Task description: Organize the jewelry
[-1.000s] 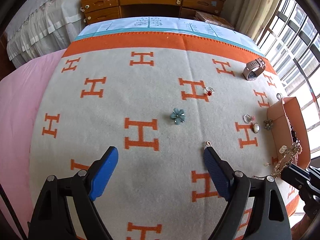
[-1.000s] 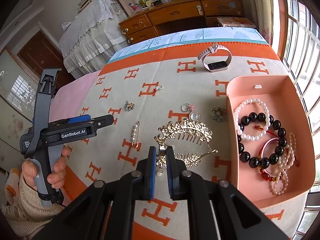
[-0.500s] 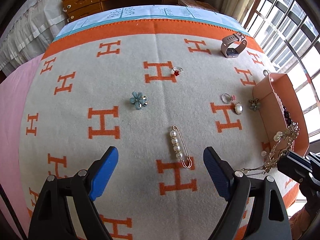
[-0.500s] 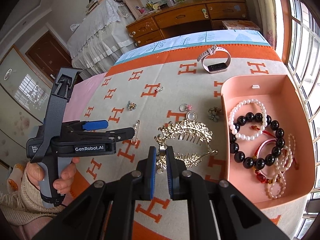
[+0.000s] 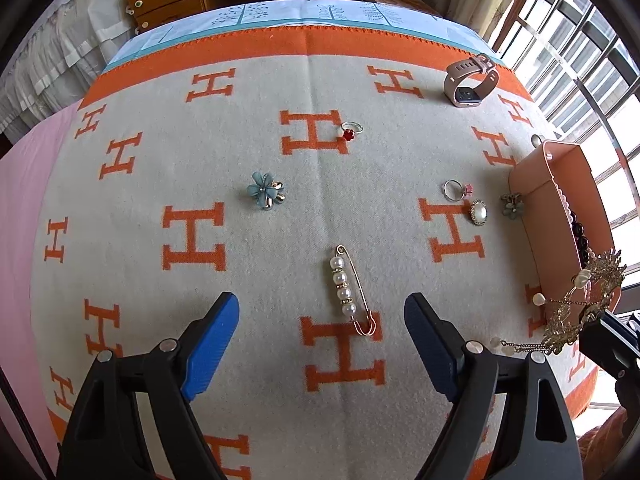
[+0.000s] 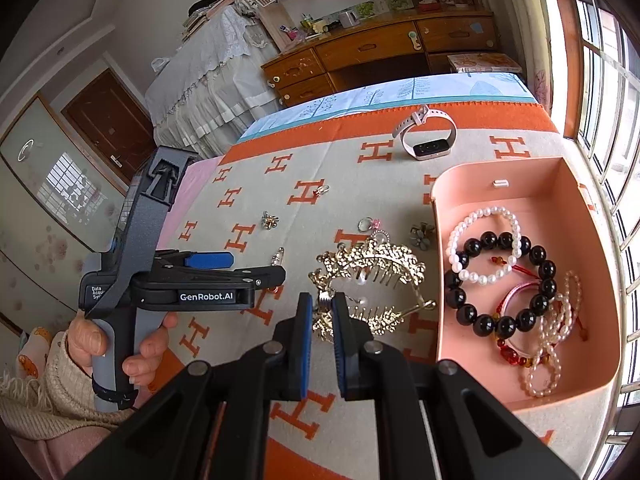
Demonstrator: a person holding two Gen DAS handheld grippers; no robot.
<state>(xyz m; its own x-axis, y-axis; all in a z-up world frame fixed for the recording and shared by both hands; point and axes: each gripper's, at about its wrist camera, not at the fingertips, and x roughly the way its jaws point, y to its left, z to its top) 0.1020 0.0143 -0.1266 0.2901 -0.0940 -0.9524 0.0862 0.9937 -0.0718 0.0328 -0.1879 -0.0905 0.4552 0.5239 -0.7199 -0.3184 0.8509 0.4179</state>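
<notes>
Right gripper (image 6: 321,312) clamps gold comb (image 6: 372,268); left gripper (image 5: 322,326) closing over pearl pin (image 5: 352,290).

Two thin silver rings (image 5: 453,191) are lying on the blanket, with two small flower clips (image 5: 265,190), one pearl safety-pin brooch (image 5: 352,290), one oval pearl brooch (image 5: 478,212), one pink-strapped watch (image 5: 470,80), one gold hair comb (image 6: 370,280) and one pink box (image 6: 560,208).

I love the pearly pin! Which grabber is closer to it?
Left. The left gripper hangs over the pearl pin, jaws wide and closing. The right gripper sits off to the side, clamped on the gold hair comb.
</notes>
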